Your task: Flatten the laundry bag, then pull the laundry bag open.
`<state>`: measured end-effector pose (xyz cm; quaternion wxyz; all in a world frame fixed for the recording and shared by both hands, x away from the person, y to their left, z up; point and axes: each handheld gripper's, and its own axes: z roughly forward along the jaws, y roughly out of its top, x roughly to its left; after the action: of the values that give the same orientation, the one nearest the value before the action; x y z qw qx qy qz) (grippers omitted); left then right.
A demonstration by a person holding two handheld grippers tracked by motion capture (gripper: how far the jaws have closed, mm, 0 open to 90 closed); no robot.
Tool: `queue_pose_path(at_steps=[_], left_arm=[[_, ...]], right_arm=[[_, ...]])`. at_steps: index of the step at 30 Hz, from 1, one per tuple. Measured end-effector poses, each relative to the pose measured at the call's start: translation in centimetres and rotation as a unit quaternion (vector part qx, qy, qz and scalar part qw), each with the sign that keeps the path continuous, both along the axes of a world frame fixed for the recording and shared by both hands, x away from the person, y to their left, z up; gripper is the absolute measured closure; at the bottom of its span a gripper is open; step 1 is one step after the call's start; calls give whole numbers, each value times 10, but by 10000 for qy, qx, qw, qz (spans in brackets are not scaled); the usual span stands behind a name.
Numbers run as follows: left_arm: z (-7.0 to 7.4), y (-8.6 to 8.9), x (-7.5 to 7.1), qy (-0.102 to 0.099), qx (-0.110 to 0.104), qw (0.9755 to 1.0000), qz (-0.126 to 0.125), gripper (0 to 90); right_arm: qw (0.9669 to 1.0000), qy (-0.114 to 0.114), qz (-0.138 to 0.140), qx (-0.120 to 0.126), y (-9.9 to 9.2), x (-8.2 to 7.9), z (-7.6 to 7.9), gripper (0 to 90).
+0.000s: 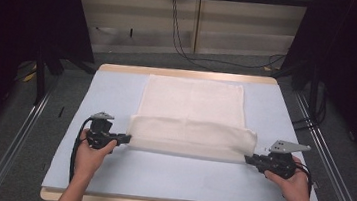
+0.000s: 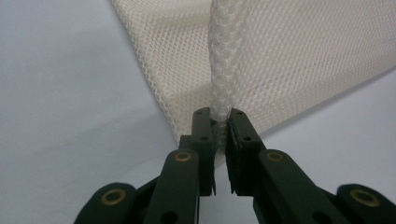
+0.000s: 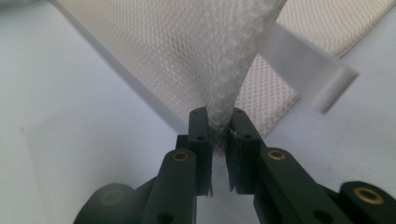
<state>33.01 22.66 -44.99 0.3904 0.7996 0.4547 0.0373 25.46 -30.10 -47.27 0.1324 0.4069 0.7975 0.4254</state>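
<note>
While my left gripper (image 1: 126, 137) and right gripper (image 1: 247, 159) each pinch a near corner, the towel (image 1: 192, 102) lies between them on the table (image 1: 112, 93), its folded near edge running left-right.

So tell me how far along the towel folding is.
Done: both near corners are gripped, the left gripper and right gripper each shut on a bunched edge of the towel. In hand: the near edge is lifted and stretched between them above the table, a short way over the flat part. Left: carrying that edge to the far side and letting go.
</note>
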Motion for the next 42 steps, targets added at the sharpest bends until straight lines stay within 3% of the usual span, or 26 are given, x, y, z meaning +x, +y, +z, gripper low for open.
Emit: queue_pose_path(at_steps=[7, 13, 22, 24, 30, 34, 39, 42], left_arm=[[-2, 5, -7, 39, -100, 9999, 3, 812], [-2, 6, -9, 17, -41, 10000, -56, 802], [0, 22, -11, 128, -154, 9998, 98, 752], [1, 27, -11, 96, -89, 9998, 152, 745], [0, 41, -7, 186, -173, 9990, 380, 734], [3, 34, -6, 122, -261, 9989, 360, 734], [2, 23, -6, 201, -206, 9995, 137, 733], [-2, 17, -5, 271, -75, 9995, 127, 691]], right_arm=[[9995, 290, -81, -32, -8, -7, -2, 672], [9995, 251, -165, -121, -12, -9, 0, 638], [9993, 206, -186, -251, -20, -11, 2, 661], [9993, 178, -256, -185, -24, -12, 4, 681], [9989, 206, -406, -60, -30, -11, 5, 751], [9992, 227, -339, -2, -23, -9, 5, 772], [9993, 227, -282, -13, -14, -7, 5, 772], [9993, 255, -258, -21, -12, -7, 4, 769]])
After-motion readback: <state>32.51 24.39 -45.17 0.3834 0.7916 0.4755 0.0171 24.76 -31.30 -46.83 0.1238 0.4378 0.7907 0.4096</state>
